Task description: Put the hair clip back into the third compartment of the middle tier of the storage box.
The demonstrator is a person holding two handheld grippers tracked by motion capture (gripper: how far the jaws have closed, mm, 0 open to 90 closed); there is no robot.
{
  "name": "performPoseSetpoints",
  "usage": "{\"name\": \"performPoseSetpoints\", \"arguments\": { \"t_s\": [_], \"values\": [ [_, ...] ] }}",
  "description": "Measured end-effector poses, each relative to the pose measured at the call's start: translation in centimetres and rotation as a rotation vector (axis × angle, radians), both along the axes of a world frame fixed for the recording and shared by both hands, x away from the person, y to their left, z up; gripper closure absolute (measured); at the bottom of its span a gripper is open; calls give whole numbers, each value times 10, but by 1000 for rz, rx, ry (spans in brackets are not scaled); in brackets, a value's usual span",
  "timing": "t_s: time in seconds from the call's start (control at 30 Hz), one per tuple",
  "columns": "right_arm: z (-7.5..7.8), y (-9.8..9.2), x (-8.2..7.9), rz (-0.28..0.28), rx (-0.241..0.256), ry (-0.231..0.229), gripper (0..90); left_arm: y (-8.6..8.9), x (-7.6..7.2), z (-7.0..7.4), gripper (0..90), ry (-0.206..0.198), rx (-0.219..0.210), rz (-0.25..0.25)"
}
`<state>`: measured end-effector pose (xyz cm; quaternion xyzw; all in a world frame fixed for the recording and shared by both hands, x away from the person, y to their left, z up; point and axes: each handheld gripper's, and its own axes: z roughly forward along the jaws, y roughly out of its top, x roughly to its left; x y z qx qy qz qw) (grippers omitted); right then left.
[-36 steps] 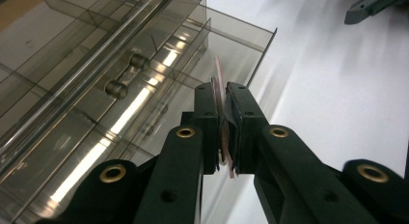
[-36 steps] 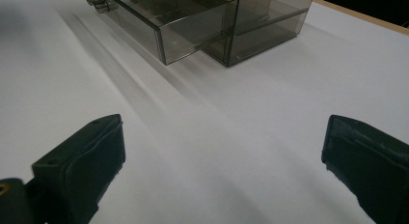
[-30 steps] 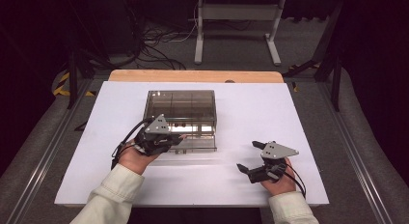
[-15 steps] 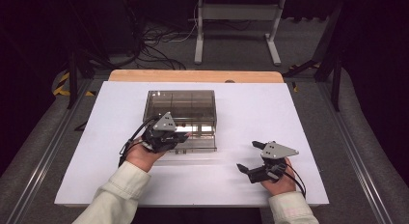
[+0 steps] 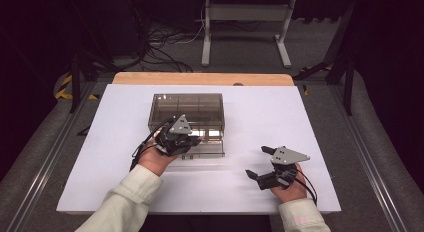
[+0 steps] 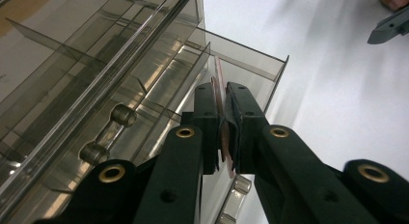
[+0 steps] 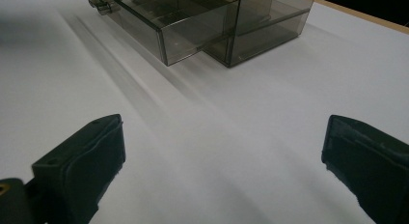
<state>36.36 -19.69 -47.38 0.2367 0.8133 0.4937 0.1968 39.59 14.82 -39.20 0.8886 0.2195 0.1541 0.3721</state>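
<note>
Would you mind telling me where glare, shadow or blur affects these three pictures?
High view: dark surroundings, bright white table. Left gripper view: glare streaks on the smoky transparent plastic drawer box; the left gripper, shut on a thin reddish disc, looks soft up close. Right gripper view: the open right gripper is blurred; the box casts soft shadows.

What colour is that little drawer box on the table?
The drawer box is see-through smoky grey-brown plastic; the right gripper view shows it best.

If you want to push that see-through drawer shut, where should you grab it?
Grab the little handle on the front of the drawer. It sticks out toward the person, so come from the near side. The left gripper is busy pinching a thin disc.
</note>
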Motion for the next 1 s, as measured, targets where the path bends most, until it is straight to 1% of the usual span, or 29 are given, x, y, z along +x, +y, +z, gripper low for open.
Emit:
{"name": "performPoseSetpoints", "arguments": {
  "t_s": [0.27,0.43,0.63,0.7,0.9,1.0],
  "values": [
    [0,0,0,0,-1,-1,17,-8,3,-1,839,-6,17,-2],
    [0,0,0,0,-3,-2,17,-11,7,-3,839,-1,22,3],
    [0,0,0,0,-3,-3,17,-15,10,-6,839,1,40,7],
    [0,0,0,1,-3,-3,17,-17,11,-7,839,2,34,5],
    [0,0,0,1,-5,-4,17,-24,14,-10,838,2,40,0],
    [0,0,0,2,-4,-5,17,-28,16,-11,838,6,31,1]
  ]
}}
